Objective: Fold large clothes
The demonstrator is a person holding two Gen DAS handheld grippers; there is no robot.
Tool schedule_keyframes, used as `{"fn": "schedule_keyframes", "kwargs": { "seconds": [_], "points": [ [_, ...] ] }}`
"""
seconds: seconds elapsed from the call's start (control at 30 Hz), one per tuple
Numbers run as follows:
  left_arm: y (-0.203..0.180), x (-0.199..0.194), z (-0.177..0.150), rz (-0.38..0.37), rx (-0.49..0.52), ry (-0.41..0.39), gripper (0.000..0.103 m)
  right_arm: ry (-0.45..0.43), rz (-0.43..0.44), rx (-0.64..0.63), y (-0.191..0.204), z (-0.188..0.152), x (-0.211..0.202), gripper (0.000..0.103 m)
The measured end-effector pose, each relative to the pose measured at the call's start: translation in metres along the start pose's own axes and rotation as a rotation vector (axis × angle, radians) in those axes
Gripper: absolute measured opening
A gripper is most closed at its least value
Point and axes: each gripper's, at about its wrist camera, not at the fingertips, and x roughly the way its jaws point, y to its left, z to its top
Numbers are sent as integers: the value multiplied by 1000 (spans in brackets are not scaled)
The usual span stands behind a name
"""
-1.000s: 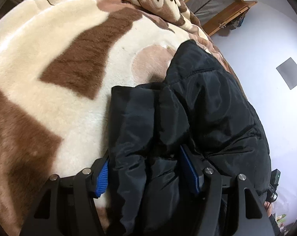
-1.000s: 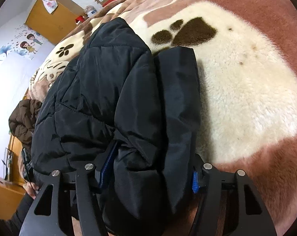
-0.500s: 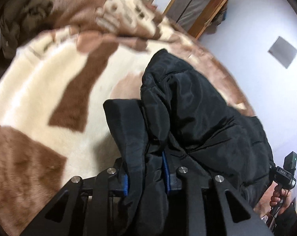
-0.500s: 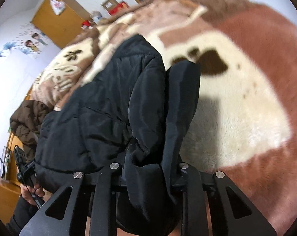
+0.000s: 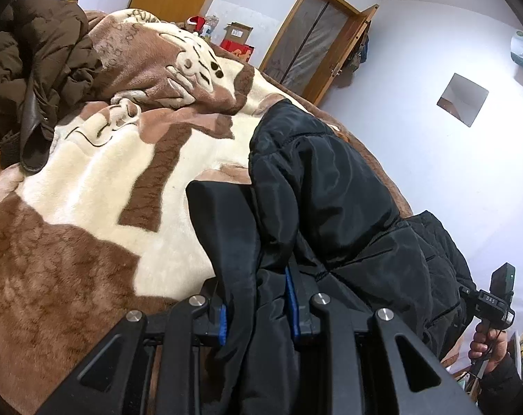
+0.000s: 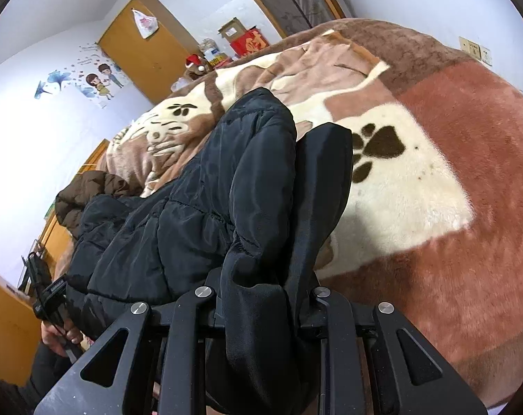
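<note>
A black puffer jacket [image 5: 330, 200] lies on the brown and cream fleece blanket [image 5: 88, 207] of a bed, its near edge lifted. My left gripper [image 5: 258, 311] is shut on a thick fold of the jacket's near left edge. My right gripper [image 6: 261, 307] is shut on a fold of the same jacket [image 6: 199, 207] at its near right edge. Both folds bunch up between the jaws and hide the fingertips. The rest of the jacket hangs and slopes away over the blanket [image 6: 417, 190].
A brown puffer coat [image 5: 33, 69] is heaped at the far left of the bed. A wooden wardrobe [image 6: 147, 48], boxes [image 6: 244, 38] and a door [image 5: 313, 38] stand beyond the bed. The other hand-held gripper [image 5: 496, 307] shows at the jacket's right edge.
Both grippers closed from wide open onto the jacket's near edge, then rose and tilted up, lifting that edge off the blanket; more of the room is in view.
</note>
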Motion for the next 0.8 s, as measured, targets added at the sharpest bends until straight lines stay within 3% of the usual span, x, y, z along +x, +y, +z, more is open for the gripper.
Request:
{"fn": "schedule_keyframes", "kwargs": {
  "seconds": [0.33, 0.8],
  "points": [
    [-27, 31, 26, -40, 9, -4, 26, -54, -29, 2, -21, 35, -10, 23],
    [-112, 185, 80, -132, 42, 51, 26, -147, -115, 68, -122, 135, 14, 24]
  ]
}}
